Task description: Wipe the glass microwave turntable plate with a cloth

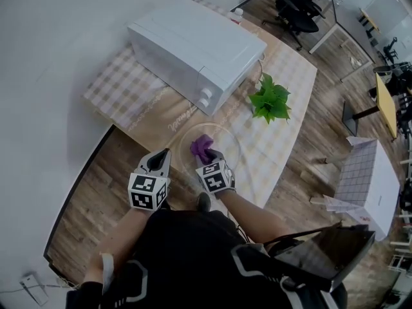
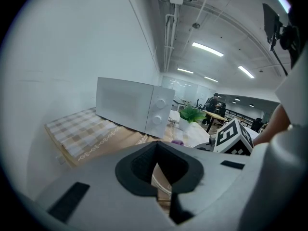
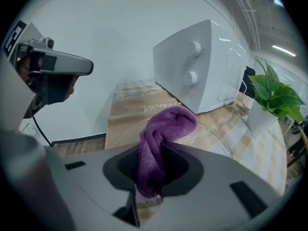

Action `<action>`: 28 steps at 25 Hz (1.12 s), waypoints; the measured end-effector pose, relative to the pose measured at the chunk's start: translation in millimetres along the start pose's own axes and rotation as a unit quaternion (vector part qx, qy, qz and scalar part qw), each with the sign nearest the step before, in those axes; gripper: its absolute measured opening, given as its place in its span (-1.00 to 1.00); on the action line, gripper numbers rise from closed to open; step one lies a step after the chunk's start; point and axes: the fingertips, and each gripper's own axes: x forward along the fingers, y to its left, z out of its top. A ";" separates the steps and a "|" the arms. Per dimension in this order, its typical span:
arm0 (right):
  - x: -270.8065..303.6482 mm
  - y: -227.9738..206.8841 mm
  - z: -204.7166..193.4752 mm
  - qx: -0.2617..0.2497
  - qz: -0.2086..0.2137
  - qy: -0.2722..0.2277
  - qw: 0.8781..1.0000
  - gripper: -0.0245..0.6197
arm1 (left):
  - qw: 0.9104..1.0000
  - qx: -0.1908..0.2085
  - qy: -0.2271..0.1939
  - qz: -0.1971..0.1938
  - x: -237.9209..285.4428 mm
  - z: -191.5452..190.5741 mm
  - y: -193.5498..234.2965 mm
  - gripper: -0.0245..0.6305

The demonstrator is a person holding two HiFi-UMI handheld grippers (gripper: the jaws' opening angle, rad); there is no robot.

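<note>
Presently, right gripper (image 1: 209, 156) clamps a fuzzy purple cloth (image 1: 201, 147) over the round clear glass plate (image 1: 226, 136) (centre of frame); left gripper (image 1: 165, 154), jaws together and empty, hovers left of it.

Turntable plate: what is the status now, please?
Left gripper shut, empty. Right gripper shut on purple cloth, over glass plate. Microwave, plant stand apart.
</note>
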 end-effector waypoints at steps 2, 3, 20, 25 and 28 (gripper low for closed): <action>1.0 9.4 -0.7 -0.010 0.008 0.001 1.000 -0.64 | 1.000 -0.001 0.001 0.004 -2.9 -2.2 1.8 -0.92; 1.0 13.7 -1.2 -0.015 0.012 0.002 1.000 -0.64 | 1.000 -0.001 0.001 0.005 -4.5 -3.4 2.3 -0.92; -4.0 69.6 -2.7 -0.027 0.078 0.007 0.997 -0.64 | 1.000 -0.006 0.002 0.026 -15.6 -7.2 11.6 -0.92; -6.5 78.0 -0.6 -0.016 0.092 0.002 0.996 -0.64 | 1.000 -0.005 -0.001 0.028 -11.8 -1.1 10.3 -0.92; -9.4 78.7 4.3 0.003 0.104 -0.011 0.995 -0.64 | 1.000 -0.004 -0.003 0.026 -10.3 2.4 8.0 -0.92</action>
